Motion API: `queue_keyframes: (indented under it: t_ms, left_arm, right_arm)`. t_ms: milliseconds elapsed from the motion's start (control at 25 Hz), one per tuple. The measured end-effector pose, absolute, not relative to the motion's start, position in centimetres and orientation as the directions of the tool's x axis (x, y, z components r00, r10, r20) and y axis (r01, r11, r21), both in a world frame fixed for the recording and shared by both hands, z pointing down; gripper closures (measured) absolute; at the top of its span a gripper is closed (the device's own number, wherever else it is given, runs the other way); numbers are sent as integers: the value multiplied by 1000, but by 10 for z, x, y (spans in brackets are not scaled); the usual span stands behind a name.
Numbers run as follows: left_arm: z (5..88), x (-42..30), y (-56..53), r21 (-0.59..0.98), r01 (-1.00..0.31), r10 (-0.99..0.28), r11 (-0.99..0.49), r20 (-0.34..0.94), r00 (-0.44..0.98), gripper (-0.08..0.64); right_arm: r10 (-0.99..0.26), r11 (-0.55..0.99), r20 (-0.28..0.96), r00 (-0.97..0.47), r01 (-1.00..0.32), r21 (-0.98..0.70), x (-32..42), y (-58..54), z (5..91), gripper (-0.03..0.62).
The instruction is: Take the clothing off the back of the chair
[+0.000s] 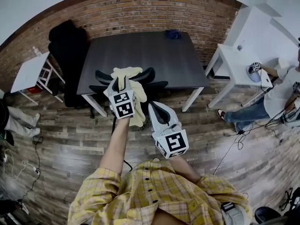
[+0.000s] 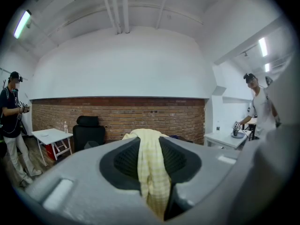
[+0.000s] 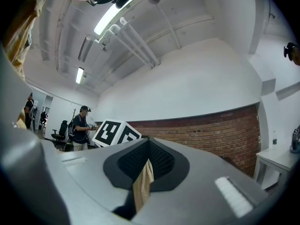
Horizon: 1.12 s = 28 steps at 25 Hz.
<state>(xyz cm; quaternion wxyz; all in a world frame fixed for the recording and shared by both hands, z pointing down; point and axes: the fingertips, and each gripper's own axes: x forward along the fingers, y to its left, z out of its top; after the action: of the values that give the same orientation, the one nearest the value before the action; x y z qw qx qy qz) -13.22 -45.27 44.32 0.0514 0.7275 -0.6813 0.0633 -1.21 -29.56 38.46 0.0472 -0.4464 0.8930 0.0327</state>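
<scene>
Clamped the pale yellow clothing (image 1: 139, 97) between the closed jaws of the left gripper (image 1: 123, 82), just above the chair back (image 1: 151, 73) in front of the desk (image 1: 140, 50). Pinched a lower fold in the right gripper (image 1: 152, 108) jaws too. Hung lengthwise, long axis near vertical, top draped over the left jaws.

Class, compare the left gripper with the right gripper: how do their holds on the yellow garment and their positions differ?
The left gripper clamps a broad fold of the yellow garment, draped over its jaws; the right gripper pinches only a narrow strip. In the head view the left gripper is up by the chair; the right gripper sits lower, nearer the person. Both are shut on that garment.
</scene>
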Motion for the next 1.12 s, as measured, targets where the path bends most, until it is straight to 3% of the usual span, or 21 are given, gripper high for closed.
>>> queue_keyframes:
  t_ms: [1120]
  left_arm:
    - [292,-133,-399,54,-993,-990,-103,-102,97,442]
  right_arm:
    - [-801,588,-143,-581,-809,-6,-7,-289,371,592]
